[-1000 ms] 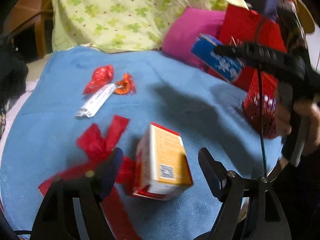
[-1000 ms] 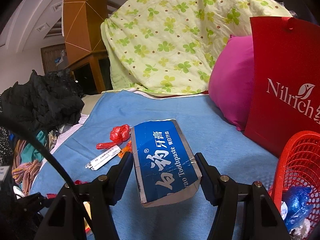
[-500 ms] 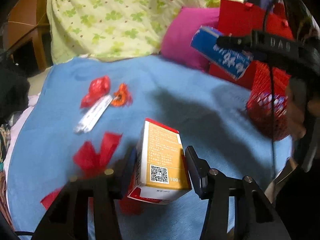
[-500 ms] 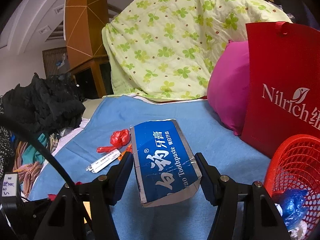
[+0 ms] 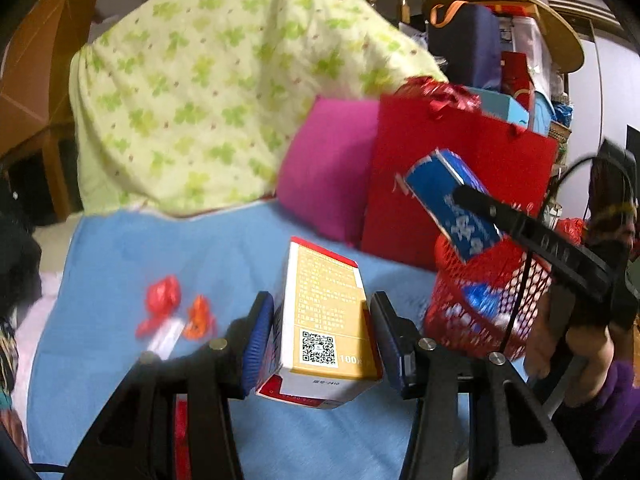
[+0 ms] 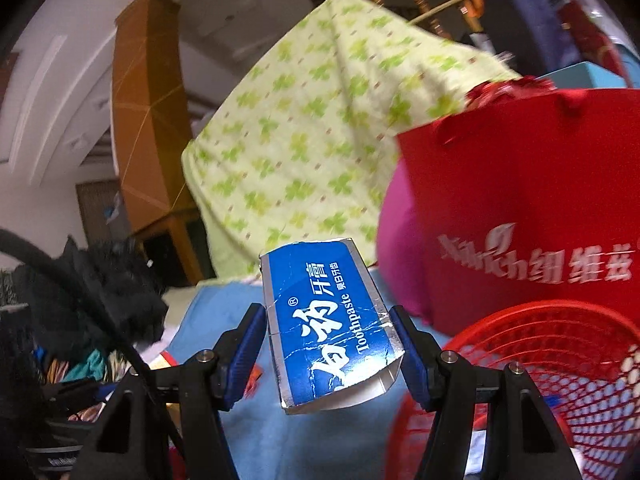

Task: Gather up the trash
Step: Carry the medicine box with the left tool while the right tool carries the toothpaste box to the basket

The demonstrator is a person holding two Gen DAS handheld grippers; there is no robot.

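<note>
Gripping an orange-and-white carton (image 5: 326, 332), the left gripper (image 5: 322, 344) has its jaws clamped on it, lifted off the blue bed (image 5: 120, 256). Right gripper (image 6: 328, 354) is clenched on a blue toothpaste box (image 6: 332, 328) just above the red mesh basket (image 6: 560, 360) at the bed's right edge. Red wrappers (image 5: 162, 300) lie toward the left edge.

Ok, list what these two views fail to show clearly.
- Small wrappers on the blue blanket, left wrist view: smeared by motion blur, type unreadable.
- Red basket contents, right wrist view: cut off by the frame edge and the mesh.
- Orange box far side, left wrist view: hidden behind the left gripper fingers.
</note>
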